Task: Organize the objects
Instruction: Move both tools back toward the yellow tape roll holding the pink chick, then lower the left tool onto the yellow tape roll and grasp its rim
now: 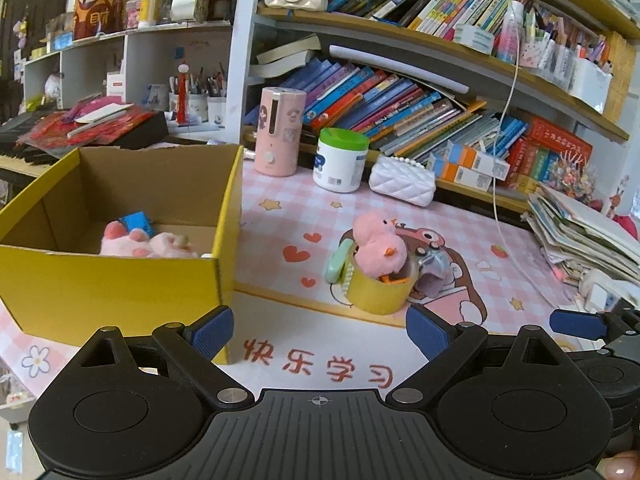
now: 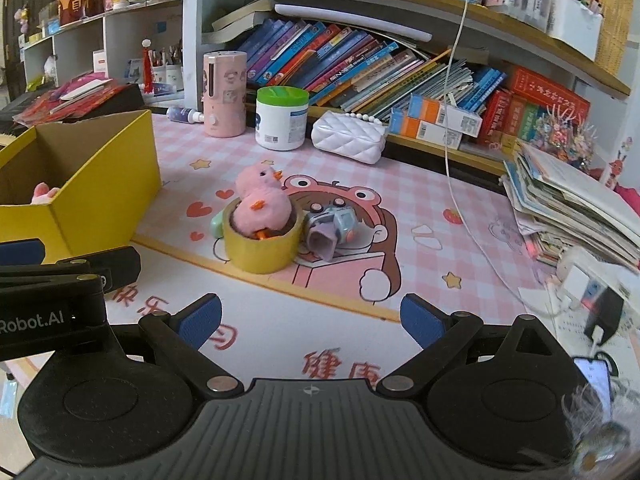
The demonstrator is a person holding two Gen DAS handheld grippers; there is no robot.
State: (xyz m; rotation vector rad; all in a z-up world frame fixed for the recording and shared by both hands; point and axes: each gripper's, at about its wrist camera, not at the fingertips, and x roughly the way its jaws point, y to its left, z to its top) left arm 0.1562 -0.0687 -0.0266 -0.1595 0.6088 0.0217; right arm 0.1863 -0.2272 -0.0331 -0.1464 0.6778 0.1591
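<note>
A pink plush chick (image 1: 378, 246) (image 2: 260, 204) sits in a yellow tape roll (image 1: 378, 288) (image 2: 260, 250) on the pink desk mat. A mint-green object (image 1: 337, 262) leans on the roll's left side, and a small grey-purple toy (image 1: 430, 270) (image 2: 332, 226) lies at its right. A yellow cardboard box (image 1: 116, 280) (image 2: 96, 184) at the left holds a pink plush paw (image 1: 148, 244) and a blue item (image 1: 136, 222). My left gripper (image 1: 320, 334) is open and empty, near the box's corner. My right gripper (image 2: 310, 318) is open and empty, in front of the roll.
A pink cylinder (image 1: 278, 132), a green-lidded white jar (image 1: 340, 160) and a white quilted purse (image 1: 402, 180) stand along the back by bookshelves. A pile of papers (image 2: 572, 208) and a phone (image 2: 596, 380) lie at the right. A white cable (image 2: 456, 184) hangs across the mat.
</note>
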